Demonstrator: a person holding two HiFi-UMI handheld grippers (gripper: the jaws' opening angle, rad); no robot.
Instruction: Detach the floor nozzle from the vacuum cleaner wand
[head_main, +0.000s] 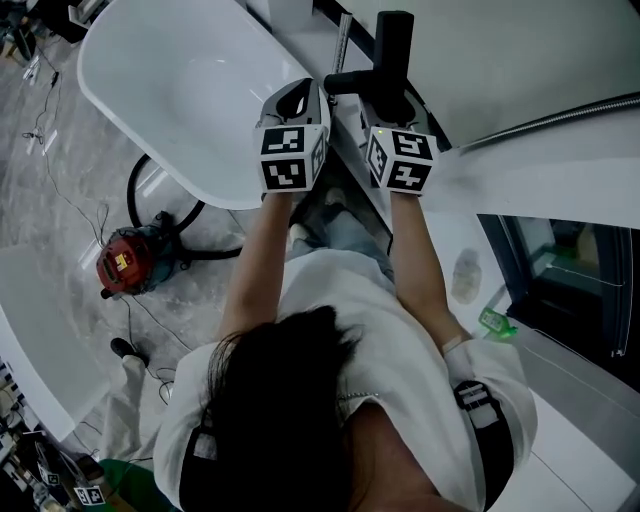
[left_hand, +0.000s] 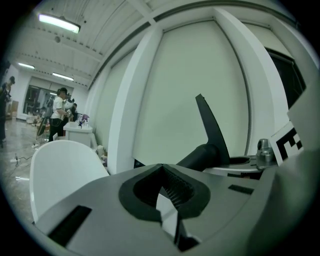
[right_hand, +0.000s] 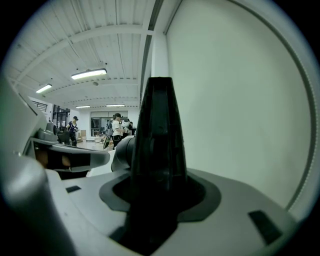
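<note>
Head view: the person's dark hair (head_main: 285, 400) is closest to the lens. Both arms reach forward, one tool per hand. The left tool (head_main: 302, 92) and right tool (head_main: 392, 100) sit side by side, near each other but apart, marker cubes facing the camera. The right tool grips the black floor nozzle (head_main: 394, 45), whose bar stands up out of the jaws. A black neck (head_main: 348, 82) runs sideways from it and ends just beside the left tool's tip. A thin metal wand (head_main: 343, 40) rises just behind that neck; can't tell whether the two are joined. A white table (head_main: 170, 90) lies to the left of the left tool. On the floor at lower left is a red vacuum cleaner (head_main: 125, 262), with a black hose (head_main: 133, 185) looping toward the table edge.

Left gripper view: jaws clenched together, nothing between the pads, just a light sliver in the gap lower down. The floor nozzle sits up and to the right, outside these jaws, held in the right tool. The table is at lower left. People (left_hand: 59, 112) stand far off in the hall.

Right gripper view: jaws set wide and clamped on the floor nozzle, which fills the gap and tapers upward through the centre. The neck runs off to the left. The left tool shows at the left edge.
</note>
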